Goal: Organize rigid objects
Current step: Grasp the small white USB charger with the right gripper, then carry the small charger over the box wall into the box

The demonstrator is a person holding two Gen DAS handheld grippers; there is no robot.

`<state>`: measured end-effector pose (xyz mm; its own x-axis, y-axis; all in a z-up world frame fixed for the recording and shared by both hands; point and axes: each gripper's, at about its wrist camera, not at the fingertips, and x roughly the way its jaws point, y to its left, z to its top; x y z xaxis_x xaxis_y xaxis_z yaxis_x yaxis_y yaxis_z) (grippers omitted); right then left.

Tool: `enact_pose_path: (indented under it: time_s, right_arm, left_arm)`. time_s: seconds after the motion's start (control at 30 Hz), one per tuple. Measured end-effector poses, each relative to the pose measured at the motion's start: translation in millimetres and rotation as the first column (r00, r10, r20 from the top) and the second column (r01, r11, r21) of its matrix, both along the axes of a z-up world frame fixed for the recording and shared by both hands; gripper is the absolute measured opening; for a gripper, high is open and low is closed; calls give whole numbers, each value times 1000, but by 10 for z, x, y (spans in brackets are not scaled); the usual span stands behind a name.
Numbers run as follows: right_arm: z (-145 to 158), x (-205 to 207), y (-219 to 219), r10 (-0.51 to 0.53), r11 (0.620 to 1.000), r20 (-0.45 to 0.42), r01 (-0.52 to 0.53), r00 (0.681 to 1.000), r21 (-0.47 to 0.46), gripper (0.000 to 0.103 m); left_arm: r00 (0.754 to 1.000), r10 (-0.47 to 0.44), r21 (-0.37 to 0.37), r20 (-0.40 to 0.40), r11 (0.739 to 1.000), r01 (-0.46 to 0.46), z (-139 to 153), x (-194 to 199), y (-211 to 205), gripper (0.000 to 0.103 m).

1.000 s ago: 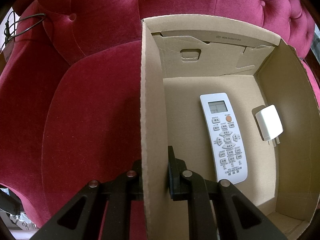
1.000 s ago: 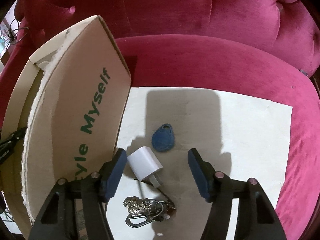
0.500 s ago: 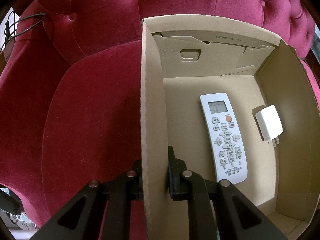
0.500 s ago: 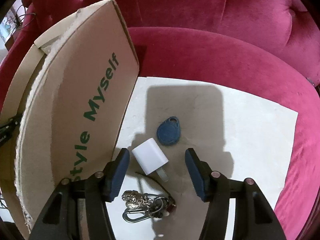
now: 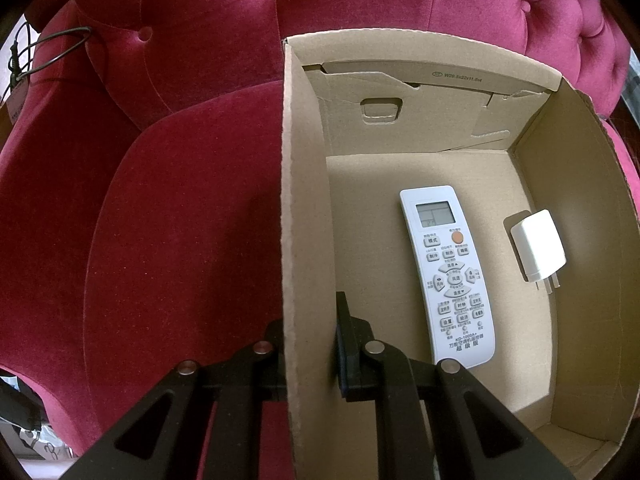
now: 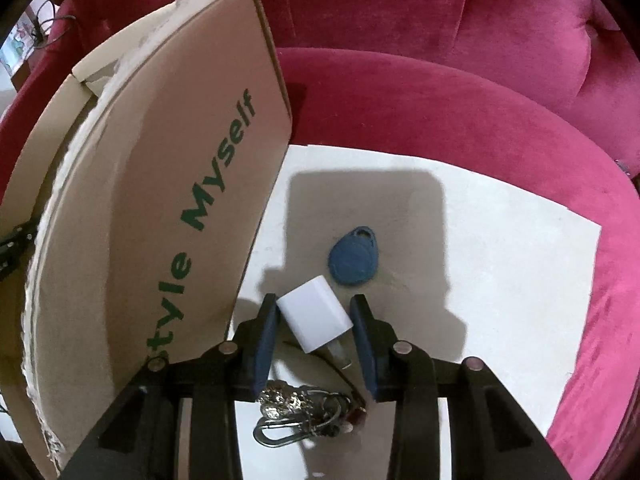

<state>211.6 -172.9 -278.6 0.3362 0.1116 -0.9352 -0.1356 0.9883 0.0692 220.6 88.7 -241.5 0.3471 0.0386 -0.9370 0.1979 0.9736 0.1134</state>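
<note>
My left gripper [image 5: 310, 340] is shut on the left wall of an open cardboard box [image 5: 304, 208], one finger outside and one inside. Inside the box lie a white remote control [image 5: 450, 272] and a white charger plug [image 5: 538, 250]. My right gripper [image 6: 314, 328] has closed onto a second white charger plug [image 6: 314, 318] lying on a white sheet [image 6: 500, 280]; both blue pads touch its sides. A blue key fob [image 6: 354, 258] lies just beyond it. A bunch of keys with a carabiner [image 6: 304, 412] lies under the gripper.
The box's outer wall [image 6: 160, 220], printed with green lettering, stands directly left of my right gripper. Everything rests on a crimson velvet sofa [image 5: 180, 220] with a tufted backrest [image 6: 440, 12]. A cable loop [image 5: 56, 46] hangs at the far left.
My right gripper has moved forward over the white plug and narrowed its jaws from wide open until the pads touch it. The left gripper and box have not moved.
</note>
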Motion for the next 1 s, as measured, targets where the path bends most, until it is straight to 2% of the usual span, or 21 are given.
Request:
enact_pose_path:
  time_s: [0.57,0.87,1.0]
  right_arm:
    - [297,9,84,-65,997,-16,65,998,-53,39]
    - [640,-78,208,-90,994,15,91,996,-67,39]
    - [705,-72,320,-89,993,34,91,995,-77,39]
  left_arm:
    - [1000,-2,6,1,1000,2,-3,-11,9,14]
    - [1000,-5,12,2,1000,5,4,-17,8,14]
    - [1000,-5,10,3,1000,5,6,-20,15,14]
